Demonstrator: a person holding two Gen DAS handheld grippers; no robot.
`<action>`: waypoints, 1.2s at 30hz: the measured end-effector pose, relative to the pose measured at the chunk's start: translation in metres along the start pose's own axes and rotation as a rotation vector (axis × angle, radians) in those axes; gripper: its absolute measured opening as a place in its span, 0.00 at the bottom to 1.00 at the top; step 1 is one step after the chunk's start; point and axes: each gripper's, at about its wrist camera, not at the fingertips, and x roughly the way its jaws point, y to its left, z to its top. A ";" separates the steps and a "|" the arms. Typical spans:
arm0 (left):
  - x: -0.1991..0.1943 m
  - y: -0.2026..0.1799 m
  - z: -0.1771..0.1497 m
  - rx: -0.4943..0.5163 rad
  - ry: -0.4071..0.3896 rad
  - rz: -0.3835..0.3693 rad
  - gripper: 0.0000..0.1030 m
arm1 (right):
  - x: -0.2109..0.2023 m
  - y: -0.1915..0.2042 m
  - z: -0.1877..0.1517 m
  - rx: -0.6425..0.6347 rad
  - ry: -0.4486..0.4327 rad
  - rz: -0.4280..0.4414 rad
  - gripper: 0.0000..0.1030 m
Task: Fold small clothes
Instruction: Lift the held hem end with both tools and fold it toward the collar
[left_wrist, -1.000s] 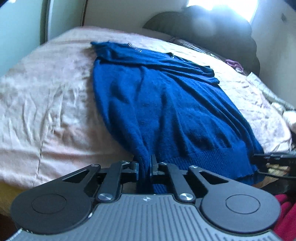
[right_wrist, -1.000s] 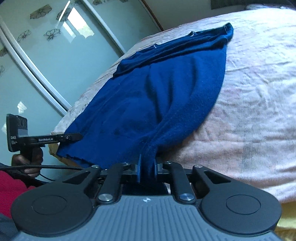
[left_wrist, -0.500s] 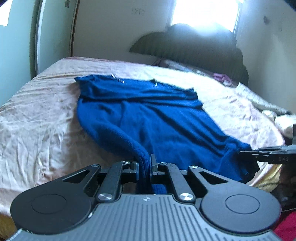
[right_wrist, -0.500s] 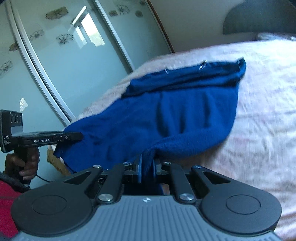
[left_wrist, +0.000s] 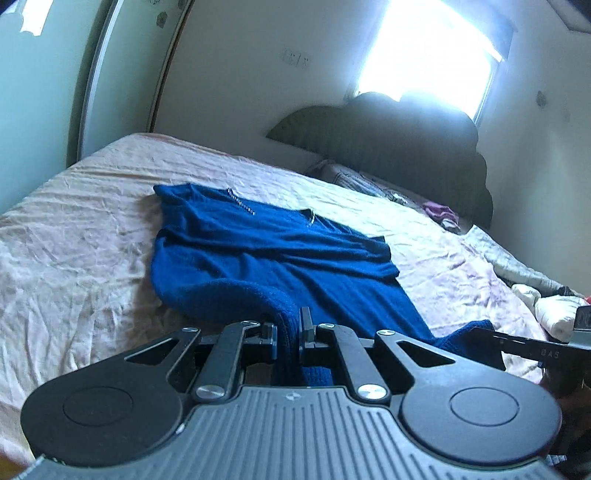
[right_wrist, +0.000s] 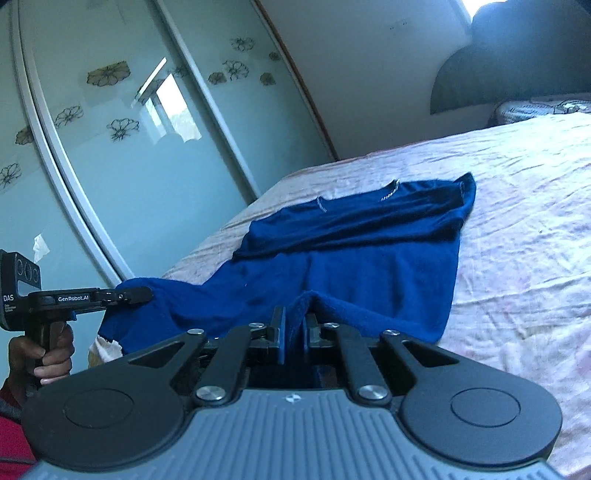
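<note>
A dark blue knit sweater (left_wrist: 258, 254) lies on a pink bedsheet (left_wrist: 74, 258), its collar end away from me. My left gripper (left_wrist: 289, 332) is shut on one bottom corner of the sweater, lifted off the bed. My right gripper (right_wrist: 293, 328) is shut on the other bottom corner of the sweater (right_wrist: 351, 266). The hem is raised and curls over toward the collar. The right gripper shows at the right edge of the left wrist view (left_wrist: 480, 334), and the left gripper at the left of the right wrist view (right_wrist: 146, 293).
The bed has a dark headboard (left_wrist: 406, 147) with pillows and loose clothes (left_wrist: 439, 214) near it. A white bundle (left_wrist: 554, 314) lies at the right side. Glass wardrobe doors (right_wrist: 129, 147) stand along the left of the bed.
Both grippers have lifted the sweater's bottom hem and carried it forward over the bed toward the collar. The sweater's lower half has come off the bed edge and bunched up.
</note>
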 end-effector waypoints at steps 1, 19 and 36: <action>0.000 0.000 0.002 -0.001 -0.010 0.002 0.09 | 0.000 0.000 0.001 -0.003 -0.010 -0.004 0.08; 0.030 0.020 0.048 -0.149 -0.095 0.025 0.09 | 0.026 -0.028 0.046 0.044 -0.159 -0.013 0.08; 0.068 0.027 0.095 -0.149 -0.153 0.081 0.09 | 0.066 -0.054 0.088 0.072 -0.255 -0.057 0.08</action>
